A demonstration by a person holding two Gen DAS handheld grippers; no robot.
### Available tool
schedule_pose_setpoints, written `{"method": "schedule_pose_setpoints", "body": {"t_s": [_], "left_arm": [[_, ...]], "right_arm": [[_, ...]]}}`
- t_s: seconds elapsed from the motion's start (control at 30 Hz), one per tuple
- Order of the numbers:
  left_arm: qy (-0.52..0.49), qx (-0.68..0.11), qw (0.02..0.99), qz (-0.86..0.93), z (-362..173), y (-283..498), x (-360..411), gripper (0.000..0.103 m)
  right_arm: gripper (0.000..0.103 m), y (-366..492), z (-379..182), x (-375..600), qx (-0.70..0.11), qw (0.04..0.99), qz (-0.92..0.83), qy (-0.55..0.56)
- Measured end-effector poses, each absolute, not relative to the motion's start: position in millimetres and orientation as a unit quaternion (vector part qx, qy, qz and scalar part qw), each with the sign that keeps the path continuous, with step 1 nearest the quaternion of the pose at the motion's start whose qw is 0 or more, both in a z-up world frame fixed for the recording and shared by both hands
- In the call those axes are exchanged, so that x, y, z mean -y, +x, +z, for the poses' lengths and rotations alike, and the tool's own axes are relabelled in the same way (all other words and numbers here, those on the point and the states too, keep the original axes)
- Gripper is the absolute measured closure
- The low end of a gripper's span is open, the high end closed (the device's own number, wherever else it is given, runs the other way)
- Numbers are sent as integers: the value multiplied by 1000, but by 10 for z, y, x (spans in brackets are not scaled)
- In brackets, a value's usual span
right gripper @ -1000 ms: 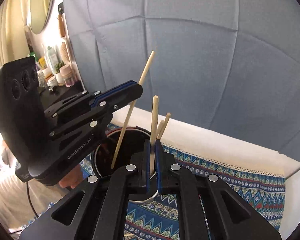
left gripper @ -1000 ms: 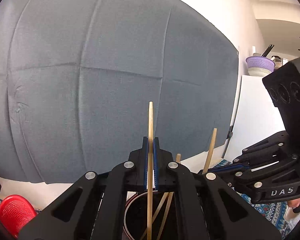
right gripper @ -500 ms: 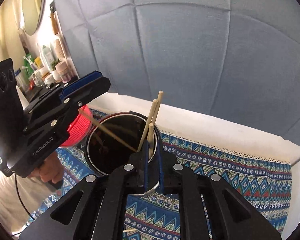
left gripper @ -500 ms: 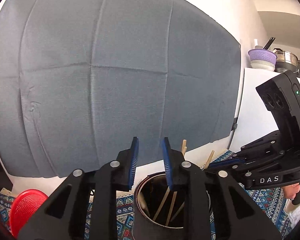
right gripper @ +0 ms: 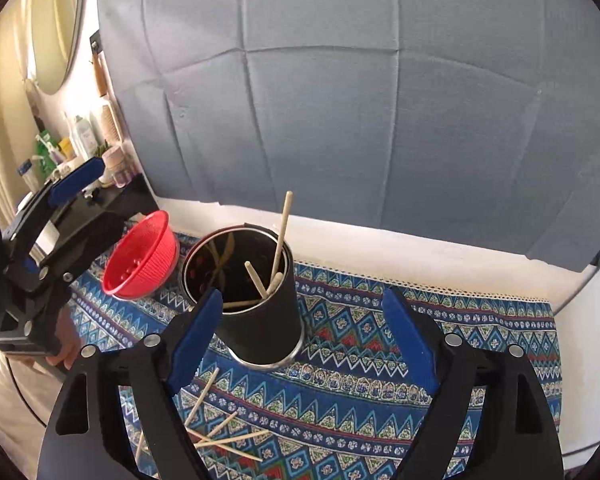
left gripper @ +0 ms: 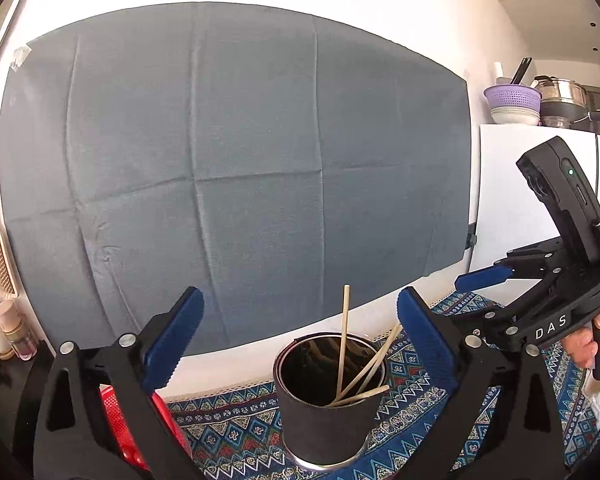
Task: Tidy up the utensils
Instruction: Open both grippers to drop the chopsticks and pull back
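Releasing: both my claws have just been opening above the black cup [right gripper: 260, 312]; nothing lies between either pair of jaws.
Chopsticks in cup: several wooden chopsticks [left gripper: 343, 344] lean inside it, one upright, the others slanted against the rim.
Chopsticks loose: more chopsticks on the cloth [right gripper: 220, 432] lie crossed on the patterned counter [right gripper: 480, 344], just below my right claw.
Handling: thin, light, stiff sticks, likely to roll; I judge a pinch near mid-length safest.
Left claw [left gripper: 300, 344]: wide open, empty, hovering level behind the cup.
Right claw [right gripper: 300, 344]: wide open, empty, tilted down over the cup.
Nearby: red colander [right gripper: 140, 260] just beside the cup.
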State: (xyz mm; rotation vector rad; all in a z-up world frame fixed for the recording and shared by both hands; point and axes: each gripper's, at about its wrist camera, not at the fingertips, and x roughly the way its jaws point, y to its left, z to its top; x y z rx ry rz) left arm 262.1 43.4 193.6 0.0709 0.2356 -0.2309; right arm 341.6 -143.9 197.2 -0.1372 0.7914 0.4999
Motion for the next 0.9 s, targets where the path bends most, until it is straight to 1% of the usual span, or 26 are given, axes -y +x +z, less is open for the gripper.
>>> {"method": "schedule_pose_setpoints", "body": {"t_s": [0.03,0.5,0.63,0.9], "left_arm": [[37,-117,986,-115,1953,2568,-432,6],[45,-140,987,-67,2031,1947,-612,6],[41,-150,987,-52,1983,1810,-730,6],[29,-192,981,-10,1730,1595,-1006,6]], "right_arm": [[18,3378,1981,1438,-379,891,239,-69],[18,2851,1923,1391,-383,885,245,-103],[17,2730,1869,1341,-388,880,255,-102],[17,2576,1588,1178,-406,864,273,-116]]}}
